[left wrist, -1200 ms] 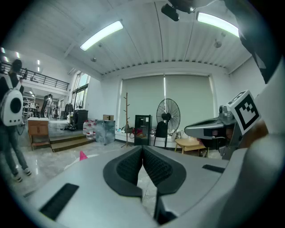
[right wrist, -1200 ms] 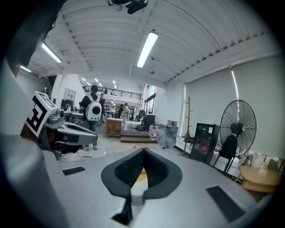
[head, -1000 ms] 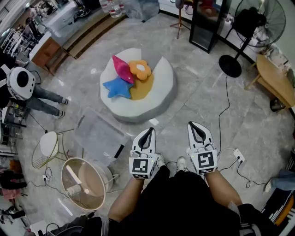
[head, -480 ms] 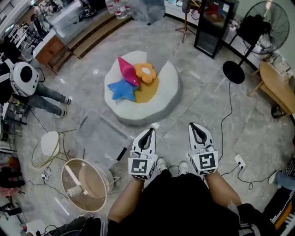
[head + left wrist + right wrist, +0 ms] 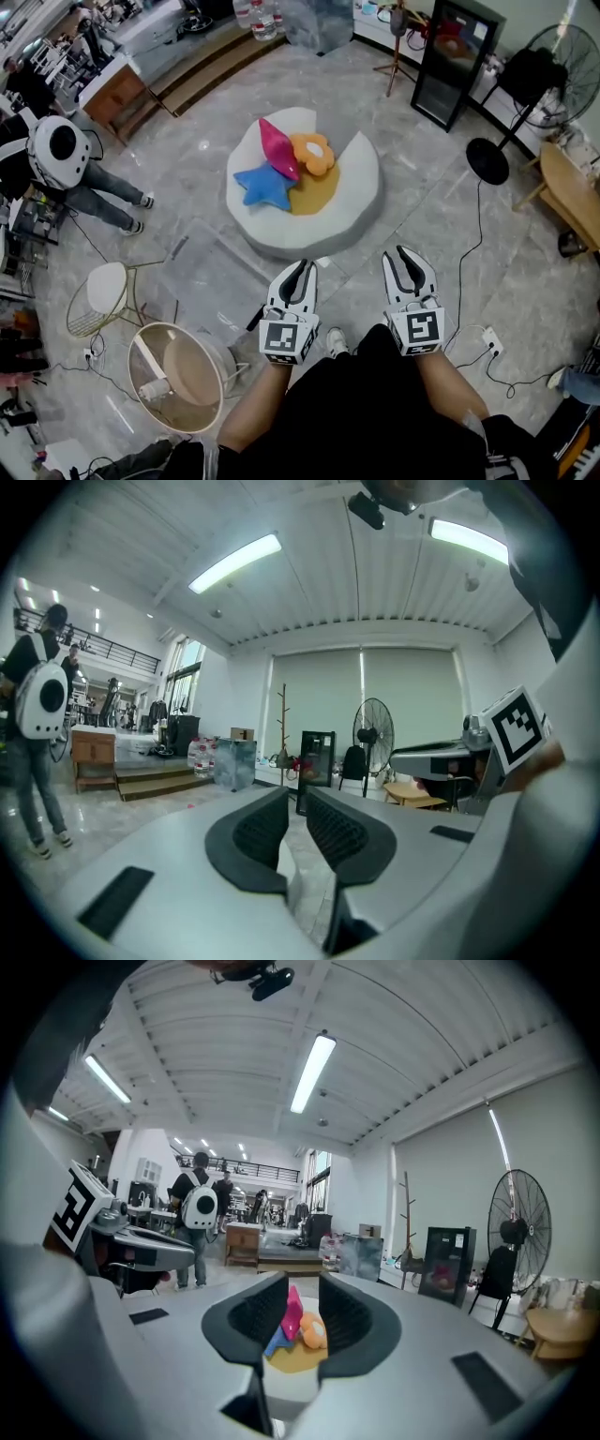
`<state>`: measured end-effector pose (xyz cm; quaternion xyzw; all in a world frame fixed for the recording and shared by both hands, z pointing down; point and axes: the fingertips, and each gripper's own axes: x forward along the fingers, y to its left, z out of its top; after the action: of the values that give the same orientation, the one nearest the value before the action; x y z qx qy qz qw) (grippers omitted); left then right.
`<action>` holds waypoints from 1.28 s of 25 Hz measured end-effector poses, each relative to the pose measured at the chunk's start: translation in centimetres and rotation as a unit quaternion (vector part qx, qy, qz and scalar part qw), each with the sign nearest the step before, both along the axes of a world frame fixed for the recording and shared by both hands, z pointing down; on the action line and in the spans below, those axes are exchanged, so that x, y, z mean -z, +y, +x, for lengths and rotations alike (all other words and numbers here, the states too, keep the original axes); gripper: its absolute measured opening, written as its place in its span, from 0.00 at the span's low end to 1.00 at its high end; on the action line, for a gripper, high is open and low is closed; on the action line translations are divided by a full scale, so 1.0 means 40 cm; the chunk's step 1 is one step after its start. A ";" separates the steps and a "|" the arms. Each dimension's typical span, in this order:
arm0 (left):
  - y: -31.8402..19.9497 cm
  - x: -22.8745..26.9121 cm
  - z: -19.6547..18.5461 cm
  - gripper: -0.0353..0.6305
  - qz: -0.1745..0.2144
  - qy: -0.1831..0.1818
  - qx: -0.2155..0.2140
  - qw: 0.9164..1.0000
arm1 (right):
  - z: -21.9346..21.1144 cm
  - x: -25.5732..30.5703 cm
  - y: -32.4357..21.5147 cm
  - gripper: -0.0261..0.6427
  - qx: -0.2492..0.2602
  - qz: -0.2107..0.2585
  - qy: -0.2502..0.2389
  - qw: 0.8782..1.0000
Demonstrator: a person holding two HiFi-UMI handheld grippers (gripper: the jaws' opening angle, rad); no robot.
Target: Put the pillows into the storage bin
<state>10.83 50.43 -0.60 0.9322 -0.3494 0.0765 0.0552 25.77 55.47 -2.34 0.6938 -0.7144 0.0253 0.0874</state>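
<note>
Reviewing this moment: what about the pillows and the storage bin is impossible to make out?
- Storage bin, head view: its clear walls barely show, so whether a lid is on or anything lies inside cannot be told.
- Yellow pillow, head view: the blue star pillow, pink pillow and orange flower pillow overlap it, hiding its full shape.
- Anything beneath the pile on the white cushion: covered by the pillows.
</note>
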 end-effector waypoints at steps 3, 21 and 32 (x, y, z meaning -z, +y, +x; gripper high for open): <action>-0.021 -0.001 -0.013 0.28 -0.007 0.009 0.004 1.000 | -0.006 -0.008 -0.032 0.27 0.009 -0.001 -0.001 1.000; -0.383 -0.039 -0.011 0.63 -0.007 -0.028 0.168 0.985 | 0.089 -0.067 -0.468 0.93 0.091 -0.023 -0.025 0.995; -0.566 -0.084 0.089 0.63 -0.037 -0.043 0.205 0.977 | 0.179 -0.102 -0.737 0.93 0.153 -0.056 -0.032 0.986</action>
<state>14.40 27.78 2.76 0.8340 -0.5321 0.1159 0.0890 32.95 25.98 1.74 0.5689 -0.8122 0.0733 0.1061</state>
